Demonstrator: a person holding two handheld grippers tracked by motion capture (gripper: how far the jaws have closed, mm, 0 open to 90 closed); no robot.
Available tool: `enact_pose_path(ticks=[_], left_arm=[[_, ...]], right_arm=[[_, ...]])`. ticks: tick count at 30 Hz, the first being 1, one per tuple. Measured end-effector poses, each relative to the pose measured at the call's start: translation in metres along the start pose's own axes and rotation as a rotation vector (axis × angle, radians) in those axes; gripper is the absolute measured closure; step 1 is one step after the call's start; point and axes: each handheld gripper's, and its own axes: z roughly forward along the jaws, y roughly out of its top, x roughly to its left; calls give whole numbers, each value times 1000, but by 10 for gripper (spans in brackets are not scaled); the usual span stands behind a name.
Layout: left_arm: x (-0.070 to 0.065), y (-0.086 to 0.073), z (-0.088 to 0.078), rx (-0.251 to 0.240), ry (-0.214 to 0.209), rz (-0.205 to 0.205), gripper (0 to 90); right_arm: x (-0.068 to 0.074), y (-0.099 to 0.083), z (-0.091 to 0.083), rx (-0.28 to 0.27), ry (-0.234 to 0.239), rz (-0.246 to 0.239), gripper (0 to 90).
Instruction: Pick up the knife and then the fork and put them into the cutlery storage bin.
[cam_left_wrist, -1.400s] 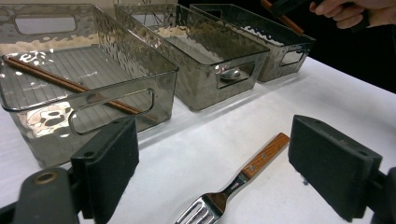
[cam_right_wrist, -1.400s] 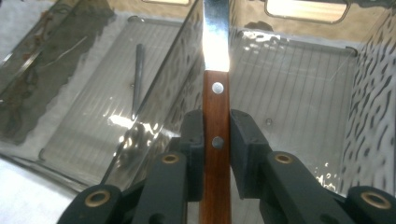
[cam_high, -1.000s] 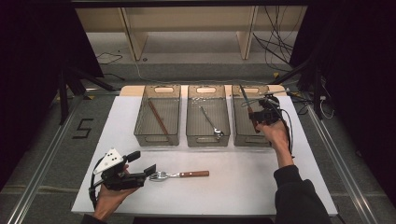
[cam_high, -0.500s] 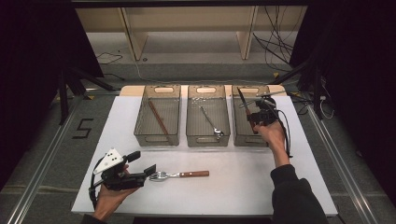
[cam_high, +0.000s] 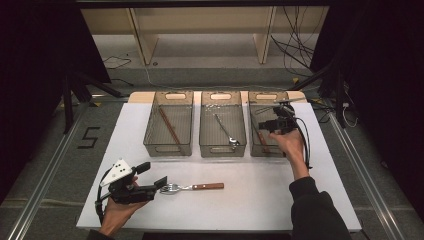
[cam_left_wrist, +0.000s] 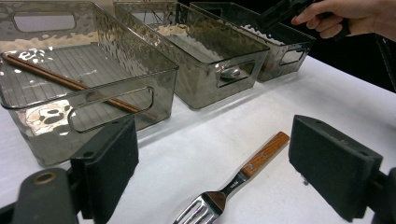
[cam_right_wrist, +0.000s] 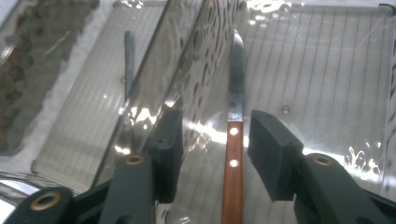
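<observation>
A wooden-handled knife (cam_right_wrist: 233, 154) lies on the floor of the right clear bin (cam_high: 267, 93); in the high view it shows as a dark strip (cam_high: 261, 140). My right gripper (cam_right_wrist: 215, 116) hangs over that bin (cam_high: 265, 127). Its jaws have just been opening and stand either side of the handle without pressing it. A fork with a wooden handle (cam_high: 192, 187) lies on the white table top. My left gripper (cam_high: 152, 175) rests by the fork's tines, open wide (cam_left_wrist: 212, 128), with the fork head (cam_left_wrist: 205, 207) between the jaws, untouched.
Three clear bins stand in a row at the back of the white table (cam_high: 250, 200). The left bin (cam_high: 172, 93) holds a brown chopstick (cam_high: 170, 127). The middle bin (cam_high: 220, 93) holds a metal utensil (cam_high: 225, 132). Dark floor surrounds the table.
The right gripper's jaws have spread apart, and the knife that stuck up from them now lies in the right bin. The left gripper and the fork have stayed put.
</observation>
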Motion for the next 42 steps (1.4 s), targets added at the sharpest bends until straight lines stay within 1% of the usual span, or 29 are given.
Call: enact_pose_path(ticks=[2, 4, 6, 8, 10, 14, 16, 22, 30, 32, 34, 36, 39, 42], left_arm=[[0, 0, 0, 0, 1, 1, 157], [0, 0, 0, -1, 1, 0, 157], [0, 0, 0, -1, 2, 0, 157], [0, 0, 0, 0, 2, 1, 157], [0, 0, 0, -1, 2, 0, 157], [0, 0, 0, -2, 3, 0, 157], [0, 0, 0, -3, 3, 0, 157], [0, 0, 0, -4, 4, 0, 157], [0, 0, 0, -2, 4, 1, 157], [0, 0, 0, -2, 5, 1, 157], [0, 0, 0, -3, 5, 1, 157], [0, 0, 0, -2, 5, 1, 157], [0, 0, 0, -2, 5, 1, 157], [0, 0, 0, -3, 5, 1, 157]], right_arm=[[2, 0, -3, -6, 14, -7, 530], [5, -1, -7, -13, 20, -28, 513], [9, -2, -11, -28, 34, -55, 487], [14, -3, -15, -45, 38, -83, 467], [19, -4, -20, -62, 53, -95, 445], [31, -6, -28, -89, 83, -144, 405], [37, -9, -32, -97, 104, -168, 389], [51, -15, -40, -114, 133, -219, 338], [66, -28, -45, -130, 178, -269, 245], [70, -31, -47, -133, 188, -273, 217], [73, -34, -50, -147, 216, -277, 198], [77, -36, -53, -159, 232, -283, 177], [83, -40, -55, -172, 256, -300, 172], [88, -46, -53, -175, 275, -314, 170]])
